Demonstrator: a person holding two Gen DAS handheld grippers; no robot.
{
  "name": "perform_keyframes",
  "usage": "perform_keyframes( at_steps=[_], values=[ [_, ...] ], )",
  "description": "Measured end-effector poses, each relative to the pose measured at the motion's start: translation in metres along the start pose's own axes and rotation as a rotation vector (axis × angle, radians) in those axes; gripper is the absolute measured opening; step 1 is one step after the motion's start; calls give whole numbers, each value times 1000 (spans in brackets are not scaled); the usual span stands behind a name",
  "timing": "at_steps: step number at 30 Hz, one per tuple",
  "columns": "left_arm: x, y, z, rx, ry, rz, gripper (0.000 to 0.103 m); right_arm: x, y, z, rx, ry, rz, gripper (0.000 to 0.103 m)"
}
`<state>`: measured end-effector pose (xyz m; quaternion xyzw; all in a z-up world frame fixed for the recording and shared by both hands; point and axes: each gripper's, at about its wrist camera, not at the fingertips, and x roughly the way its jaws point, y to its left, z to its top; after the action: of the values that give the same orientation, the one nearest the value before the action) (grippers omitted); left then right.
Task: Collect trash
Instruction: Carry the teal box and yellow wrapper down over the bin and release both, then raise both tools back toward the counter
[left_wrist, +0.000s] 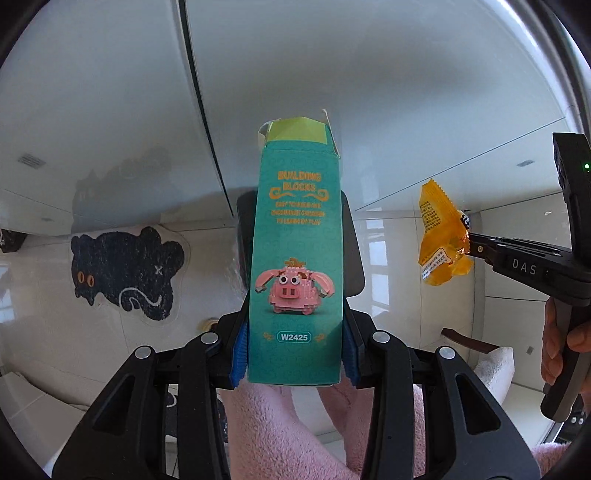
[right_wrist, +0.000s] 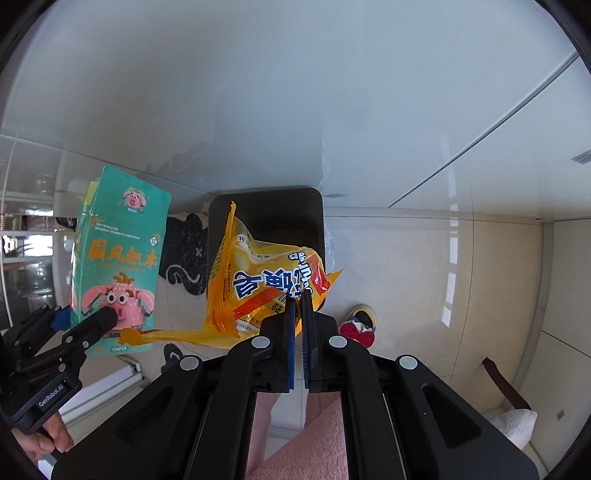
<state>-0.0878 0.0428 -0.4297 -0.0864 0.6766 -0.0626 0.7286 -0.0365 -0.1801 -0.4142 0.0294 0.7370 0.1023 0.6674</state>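
Observation:
My left gripper (left_wrist: 295, 354) is shut on a teal building-blocks box (left_wrist: 297, 258) with a pink pig on it; its blue pads press both sides near the bottom, and the torn top flap points away. That box (right_wrist: 118, 258) also shows at the left of the right wrist view, held by the left gripper (right_wrist: 79, 325). My right gripper (right_wrist: 298, 310) is shut on a crumpled yellow snack wrapper (right_wrist: 266, 280). The wrapper (left_wrist: 441, 236) hangs from the right gripper (left_wrist: 471, 243) at the right of the left wrist view. A black bin (right_wrist: 266, 221) lies below the wrapper; behind the box only its edges (left_wrist: 354, 251) show.
Glossy pale tile floor (right_wrist: 461, 277) lies beneath, with a white cabinet front (left_wrist: 332, 74) beyond. A black cat-shaped mat (left_wrist: 125, 273) lies left of the bin. A slipper with a red bow (right_wrist: 360, 326) sits right of it. Pink fuzzy sleeves (right_wrist: 314, 443) and a hand (left_wrist: 557, 343) show.

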Motion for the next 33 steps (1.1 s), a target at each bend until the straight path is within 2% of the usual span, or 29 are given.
perform_keyframes(
  at_steps=[4, 11, 17, 23, 26, 27, 28, 30, 32, 33],
  values=[
    [38, 12, 5, -15, 53, -23, 38, 37, -10, 8, 73, 47, 11, 5],
    [75, 12, 11, -34, 91, -63, 40, 74, -17, 16, 124, 101, 9, 5],
    [78, 16, 18, -35, 86, -57, 55, 91, -20, 20, 167, 123, 33, 5],
    [66, 24, 13, -37, 73, -22, 60, 113, -2, 24, 155, 148, 42, 11],
    [61, 33, 12, -49, 66, -7, 63, 118, 2, 25, 151, 150, 47, 30],
    [58, 34, 11, -53, 63, -2, 63, 117, 4, 25, 150, 147, 43, 41],
    [55, 37, 11, -59, 60, 1, 64, 116, 5, 25, 149, 141, 38, 47],
    [49, 43, 11, -71, 53, 4, 64, 114, 8, 25, 142, 135, 34, 50],
    [40, 44, 10, -80, 41, 6, 68, 106, 9, 25, 131, 127, 33, 61],
    [34, 43, 10, -84, 33, 6, 69, 99, 10, 23, 125, 115, 28, 72]
  ],
)
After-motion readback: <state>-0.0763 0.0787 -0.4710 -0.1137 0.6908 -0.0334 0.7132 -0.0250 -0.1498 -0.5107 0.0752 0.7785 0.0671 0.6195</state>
